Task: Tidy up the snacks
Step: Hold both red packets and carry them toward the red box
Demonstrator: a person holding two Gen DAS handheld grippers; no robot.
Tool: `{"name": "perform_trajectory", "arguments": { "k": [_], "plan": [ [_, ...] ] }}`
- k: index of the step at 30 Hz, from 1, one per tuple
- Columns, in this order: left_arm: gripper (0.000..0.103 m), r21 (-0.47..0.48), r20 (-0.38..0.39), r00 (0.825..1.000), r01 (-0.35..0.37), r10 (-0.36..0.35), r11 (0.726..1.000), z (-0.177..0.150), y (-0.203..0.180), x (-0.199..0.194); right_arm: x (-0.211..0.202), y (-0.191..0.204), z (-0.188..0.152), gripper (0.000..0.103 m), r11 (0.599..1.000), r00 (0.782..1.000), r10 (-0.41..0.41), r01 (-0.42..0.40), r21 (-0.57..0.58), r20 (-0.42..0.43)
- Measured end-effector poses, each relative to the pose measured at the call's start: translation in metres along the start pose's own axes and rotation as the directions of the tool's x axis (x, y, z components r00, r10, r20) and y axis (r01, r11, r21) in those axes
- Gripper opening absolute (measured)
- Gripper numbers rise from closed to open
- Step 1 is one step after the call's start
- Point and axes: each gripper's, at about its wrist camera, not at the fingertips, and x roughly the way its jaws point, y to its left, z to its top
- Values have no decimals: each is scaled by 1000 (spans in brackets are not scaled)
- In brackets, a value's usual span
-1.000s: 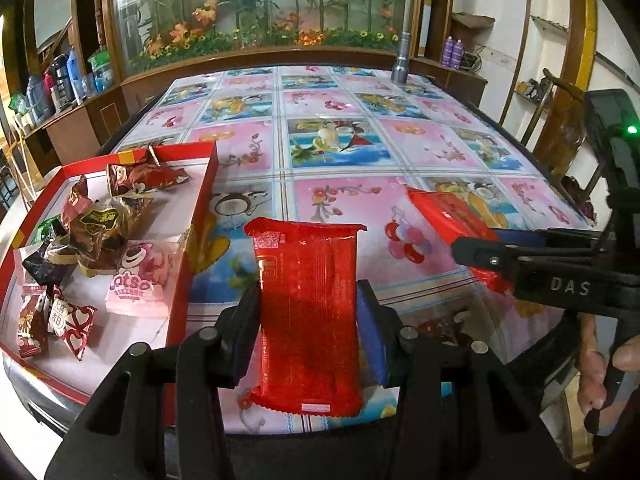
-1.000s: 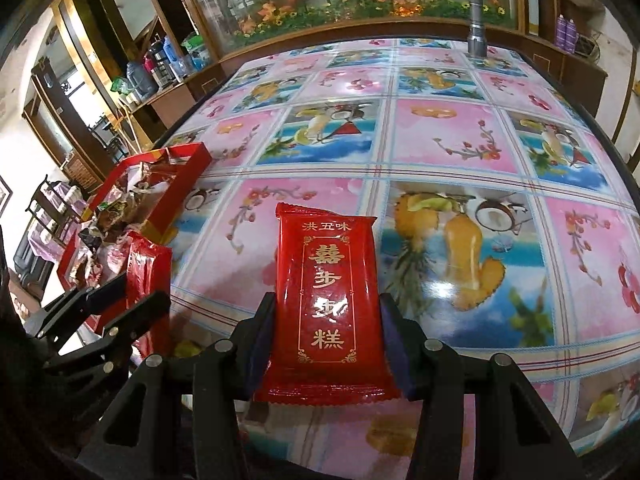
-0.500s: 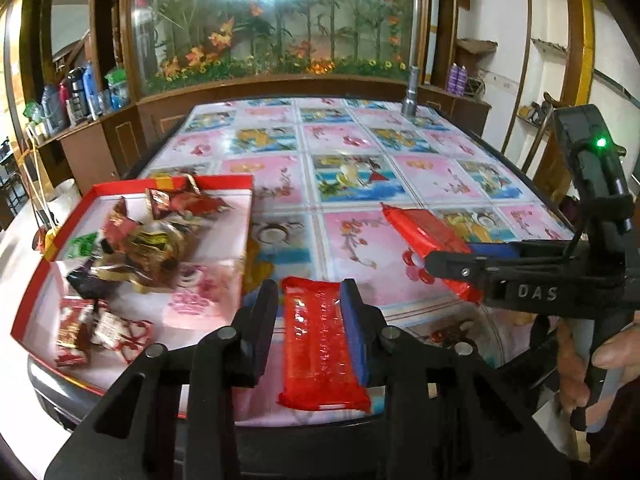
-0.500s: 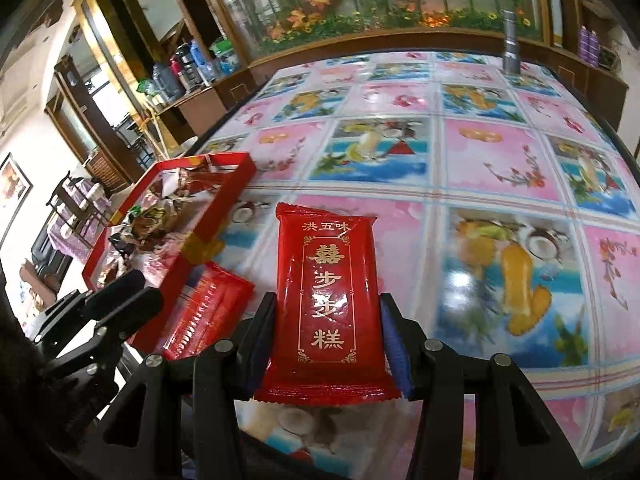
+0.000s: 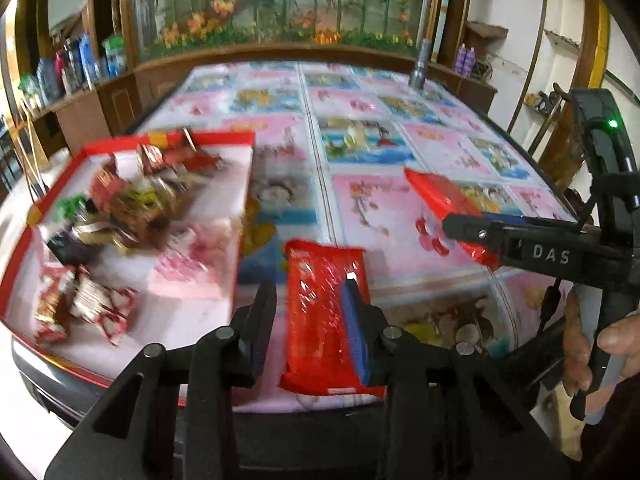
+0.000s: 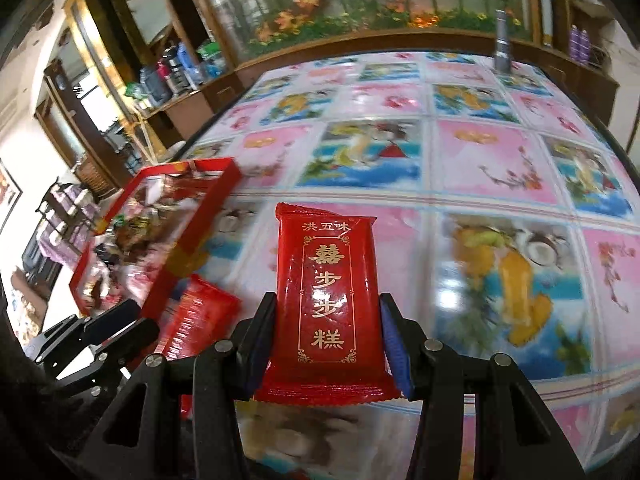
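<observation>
My left gripper (image 5: 310, 296) is open. A red snack packet (image 5: 324, 316) lies flat on the table between its fingers, against the right pad and clear of the left finger. It also shows in the right wrist view (image 6: 200, 320). My right gripper (image 6: 328, 312) is shut on a red packet with gold Chinese lettering (image 6: 328, 292) and holds it above the table; this gripper (image 5: 472, 228) and its packet (image 5: 444, 204) show in the left wrist view. A red tray (image 5: 244, 184) (image 6: 192, 236) with several wrapped snacks sits at the left.
The table (image 6: 480, 160) has a glossy pink and blue picture cloth. A metal flashlight (image 5: 418, 68) stands at its far right edge. A wooden cabinet with bottles (image 5: 76, 60) runs along the left. The near table edge lies just below my left gripper.
My left gripper has opened and let go of its red packet, which now lies on the table near the tray. The right gripper still holds its packet.
</observation>
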Motion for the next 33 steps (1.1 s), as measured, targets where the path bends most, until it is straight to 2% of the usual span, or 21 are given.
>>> {"name": "perform_trajectory", "arguments": {
  "k": [1,3,5,9,11,13,17,20,23,26,30,33],
  "plan": [
    [34,-8,-16,1000,12,-12,1000,-1,-1,4,0,-5,-2,50,1000,1000,-10,10,6,-2],
    [44,-8,-38,999,1,-1,1000,-3,-2,10,1,-17,-5,50,999,1000,-9,9,34,-5],
    [46,-13,-56,998,-11,11,1000,-5,-2,15,1,-25,-6,50,999,1000,-14,14,50,-5],
    [57,-18,-87,996,25,-27,1000,-7,-6,21,3,-40,-8,50,997,1000,-20,20,69,-9],
    [58,-7,-114,993,35,-36,999,-9,-9,27,5,-44,-9,50,997,1000,-18,19,80,-12],
    [59,30,-108,994,20,-16,999,-10,-17,28,5,-49,-10,50,996,1000,-18,18,86,-4],
    [59,39,-97,994,48,-44,998,-9,-22,27,2,-57,-13,51,995,998,-65,62,80,23],
    [51,56,-93,993,76,-70,996,-7,-28,29,1,-66,-13,51,991,992,-121,118,66,41],
    [51,85,-95,991,107,-99,991,-6,-41,31,-1,-77,-12,51,989,991,-122,118,86,46],
    [52,121,-93,994,75,-64,990,-5,-50,34,-2,-81,-11,51,990,992,-119,115,81,45],
    [64,143,-91,996,25,-13,989,-5,-53,38,-2,-82,-12,52,991,993,-112,108,80,46],
    [63,148,-81,997,24,-13,989,-5,-52,38,-3,-83,-13,53,992,994,-101,97,82,48]
  ]
}}
